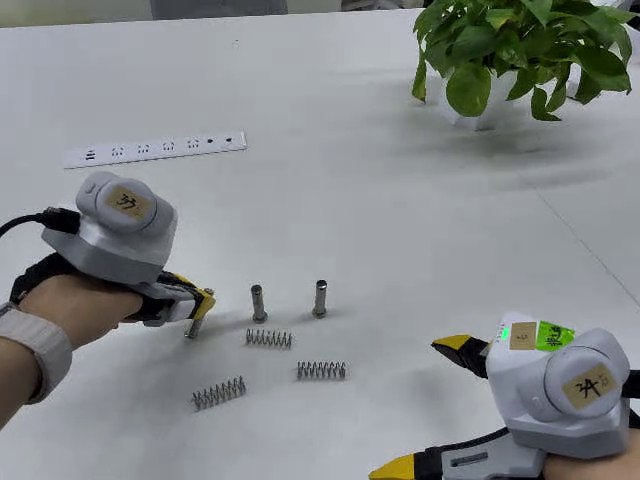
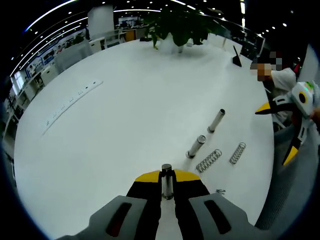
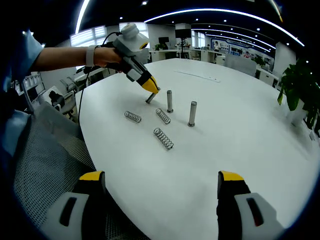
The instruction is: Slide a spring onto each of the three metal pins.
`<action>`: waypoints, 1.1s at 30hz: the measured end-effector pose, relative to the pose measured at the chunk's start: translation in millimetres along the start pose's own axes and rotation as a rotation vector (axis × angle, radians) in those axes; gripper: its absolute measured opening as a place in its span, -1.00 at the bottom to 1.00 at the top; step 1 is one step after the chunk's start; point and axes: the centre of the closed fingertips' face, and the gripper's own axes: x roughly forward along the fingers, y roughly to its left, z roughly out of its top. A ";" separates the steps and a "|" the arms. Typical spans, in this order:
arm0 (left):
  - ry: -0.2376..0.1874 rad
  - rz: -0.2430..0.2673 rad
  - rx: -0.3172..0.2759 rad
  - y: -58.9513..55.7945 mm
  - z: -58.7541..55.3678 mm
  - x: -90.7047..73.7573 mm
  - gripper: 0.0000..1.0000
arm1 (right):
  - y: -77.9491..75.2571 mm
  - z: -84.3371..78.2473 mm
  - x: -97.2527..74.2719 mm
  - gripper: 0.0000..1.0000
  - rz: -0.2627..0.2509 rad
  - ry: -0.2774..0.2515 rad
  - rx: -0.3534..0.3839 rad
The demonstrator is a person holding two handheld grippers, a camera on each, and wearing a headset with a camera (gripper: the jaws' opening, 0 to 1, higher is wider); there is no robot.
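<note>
The left gripper's [image 1: 205,301] fingers [image 1: 182,287] half hide a pin [image 1: 191,328].

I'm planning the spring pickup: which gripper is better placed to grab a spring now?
Right. The right gripper is open and empty, and the nearest spring lies loose on the table ahead of it. The left gripper is shut on a pin.

The left gripper [image 1: 205,303] and right gripper [image 1: 415,405] were pale grey with black, yellow-tipped jaws. The pins [image 1: 320,298] and springs [image 1: 321,370] were silver-grey. The table [image 1: 350,200] and power strip [image 1: 155,149] were white, the plant [image 1: 520,45] green.
</note>
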 end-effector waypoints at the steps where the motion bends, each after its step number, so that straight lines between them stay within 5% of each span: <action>1: -0.002 0.001 0.001 0.0 -0.1 -1.0 -0.85 | 0.3 -0.5 0.2 0.88 0.002 0.002 0.001; 23: -0.030 0.019 0.004 0.2 -5.8 -12.2 -0.85 | -0.1 -3.3 1.6 0.88 0.005 0.008 0.002; 33: -0.014 0.037 0.060 -2.2 -6.9 -15.1 -0.84 | -0.4 -2.1 1.3 0.88 0.003 0.004 -0.002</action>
